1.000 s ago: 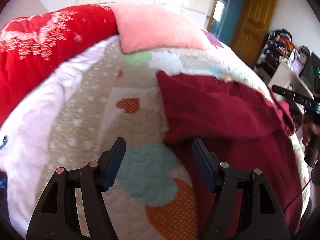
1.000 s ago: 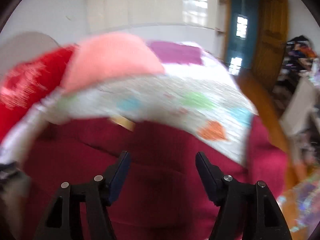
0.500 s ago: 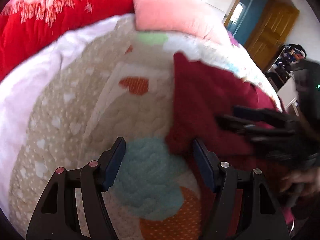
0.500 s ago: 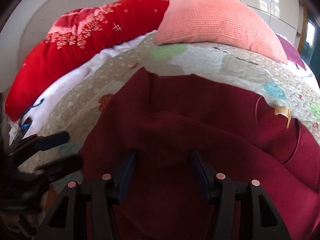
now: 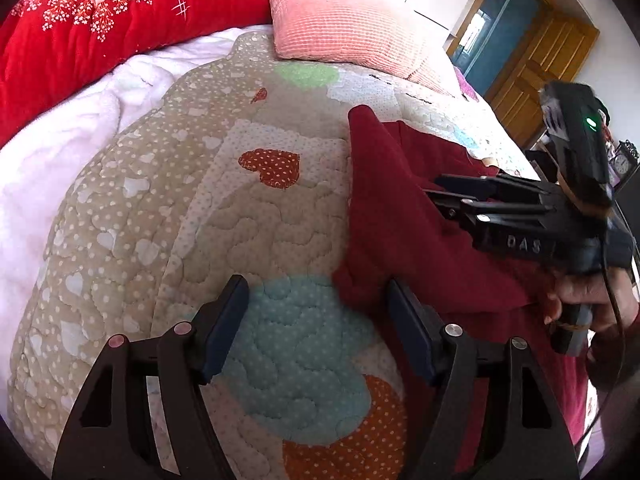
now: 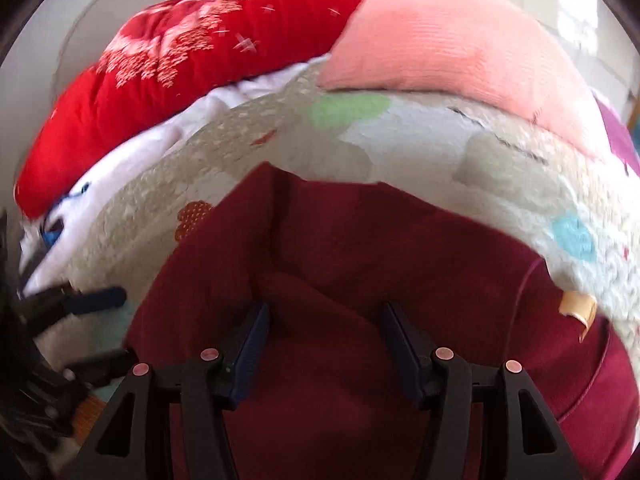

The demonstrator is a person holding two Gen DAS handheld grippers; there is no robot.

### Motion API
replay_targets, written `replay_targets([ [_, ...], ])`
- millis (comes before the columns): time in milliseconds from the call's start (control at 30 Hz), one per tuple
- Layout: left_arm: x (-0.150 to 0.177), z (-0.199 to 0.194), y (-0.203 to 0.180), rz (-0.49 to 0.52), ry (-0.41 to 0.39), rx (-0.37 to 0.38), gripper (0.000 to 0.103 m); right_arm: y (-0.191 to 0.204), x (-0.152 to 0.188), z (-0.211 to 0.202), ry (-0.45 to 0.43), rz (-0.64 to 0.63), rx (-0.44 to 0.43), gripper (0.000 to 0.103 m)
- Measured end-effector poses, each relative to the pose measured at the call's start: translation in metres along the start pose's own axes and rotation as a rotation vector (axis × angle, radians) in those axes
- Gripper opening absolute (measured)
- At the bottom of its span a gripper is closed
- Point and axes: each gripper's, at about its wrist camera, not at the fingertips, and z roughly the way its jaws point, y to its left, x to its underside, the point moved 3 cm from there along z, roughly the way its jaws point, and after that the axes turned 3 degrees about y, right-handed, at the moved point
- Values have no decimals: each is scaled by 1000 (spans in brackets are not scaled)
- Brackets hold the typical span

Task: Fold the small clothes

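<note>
- A dark red garment (image 5: 404, 216) lies on the quilt (image 5: 256, 232) of a bed, its near-left part folded over itself into a raised ridge.
- In the left wrist view the garment covers the right side of the quilt; its left edge runs past a red heart patch (image 5: 272, 166) and ends in a bunched corner beside a light-blue patch (image 5: 304, 356).
- The left gripper (image 5: 318, 328) hangs over that blue patch with its fingers wide apart. The bunched corner sits just inside the right finger (image 5: 408, 336); whether it touches is unclear, and nothing is clamped.
- The right gripper (image 6: 324, 344), held in a hand (image 5: 588, 304), is low over the middle of the garment. Its fingers are closing, with the fold ridge rising between them; the pads do not look pressed on the cloth yet.
- In the left view the right gripper points leftward across the garment.
- A red floral duvet (image 5: 112, 12) and a pink pillow (image 5: 340, 20) lie at the head of the bed, a white sheet (image 5: 60, 140) beside the quilt.
- A tan label (image 6: 578, 308) shows at the garment's right edge.
</note>
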Motion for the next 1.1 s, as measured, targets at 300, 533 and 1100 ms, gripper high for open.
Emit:
replay_targets([
  [300,-8,-23,-2,12,-139,-32,73,7,2,-42,-142,-106,208,3],
  [533,-11,-22,-2,7,-148,-9,73,-10,3,-13,-50,57,176,8],
  [1100,-1,15,-35,139,-27,-32,73,-81,121,-151,-198,355,452,51],
])
